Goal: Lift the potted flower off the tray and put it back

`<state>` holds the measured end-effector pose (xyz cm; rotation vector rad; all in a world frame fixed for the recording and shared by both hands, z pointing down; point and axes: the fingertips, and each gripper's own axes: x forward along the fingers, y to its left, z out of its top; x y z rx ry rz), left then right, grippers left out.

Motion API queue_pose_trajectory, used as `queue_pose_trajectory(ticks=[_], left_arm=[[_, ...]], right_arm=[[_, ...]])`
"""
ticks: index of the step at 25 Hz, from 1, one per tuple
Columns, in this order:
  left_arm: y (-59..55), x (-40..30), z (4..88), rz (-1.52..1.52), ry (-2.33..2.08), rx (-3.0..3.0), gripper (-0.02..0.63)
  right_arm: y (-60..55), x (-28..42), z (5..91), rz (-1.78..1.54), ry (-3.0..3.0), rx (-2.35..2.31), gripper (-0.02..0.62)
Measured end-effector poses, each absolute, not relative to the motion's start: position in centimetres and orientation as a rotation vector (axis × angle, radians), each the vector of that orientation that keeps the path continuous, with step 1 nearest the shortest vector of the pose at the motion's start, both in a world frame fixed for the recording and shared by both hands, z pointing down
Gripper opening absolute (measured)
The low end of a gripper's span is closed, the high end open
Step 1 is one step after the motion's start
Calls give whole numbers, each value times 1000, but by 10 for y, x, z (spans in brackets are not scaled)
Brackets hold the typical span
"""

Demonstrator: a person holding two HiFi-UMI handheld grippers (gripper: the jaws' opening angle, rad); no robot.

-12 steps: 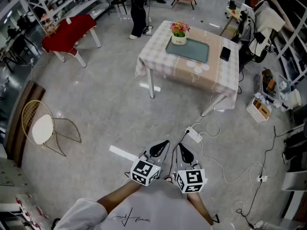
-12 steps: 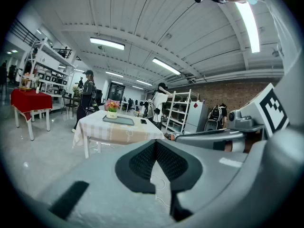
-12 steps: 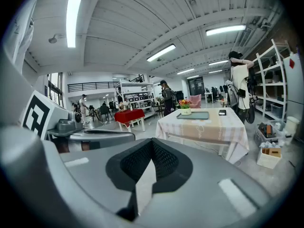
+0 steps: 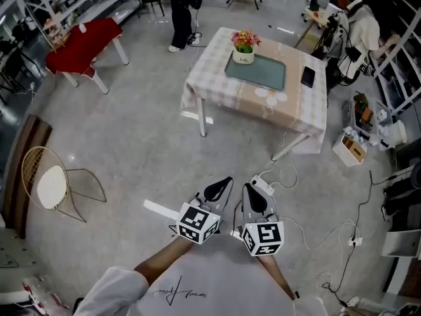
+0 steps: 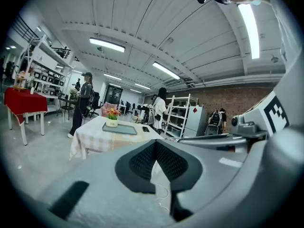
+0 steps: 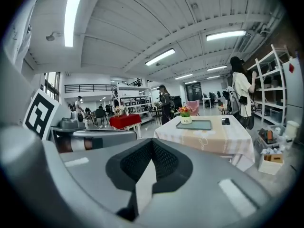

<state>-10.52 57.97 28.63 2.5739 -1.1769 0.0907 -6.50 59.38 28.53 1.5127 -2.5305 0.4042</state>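
A potted flower (image 4: 244,47), a white pot with pink and orange blooms, stands at the far left corner of a grey-green tray (image 4: 258,72) on a table with a checked cloth (image 4: 217,84). Both gripper views show the flower far off (image 5: 112,117) (image 6: 185,115), with the tray (image 5: 121,128) (image 6: 197,125) beside it. My left gripper (image 4: 220,189) and right gripper (image 4: 253,201) are held side by side over the floor, well short of the table. Both are shut with nothing between the jaws.
A black phone (image 4: 307,76) lies on the table right of the tray. A power strip and white cables (image 4: 266,187) lie on the floor ahead of the grippers. A wire chair (image 4: 49,184) stands left, a red-covered table (image 4: 82,45) far left. A person (image 4: 181,12) stands beyond the table.
The whole view has shifted slightly; the table and the grippers sit a little nearer and higher in the head view. Both grippers stay shut.
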Motion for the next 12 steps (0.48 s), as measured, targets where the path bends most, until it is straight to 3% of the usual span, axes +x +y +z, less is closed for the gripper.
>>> queue_pose_trajectory(ticks=[12], left_arm=[[547, -141, 287, 75, -1123, 2571, -2]], right_arm=[[546, -83, 281, 401, -2472, 1631, 3]])
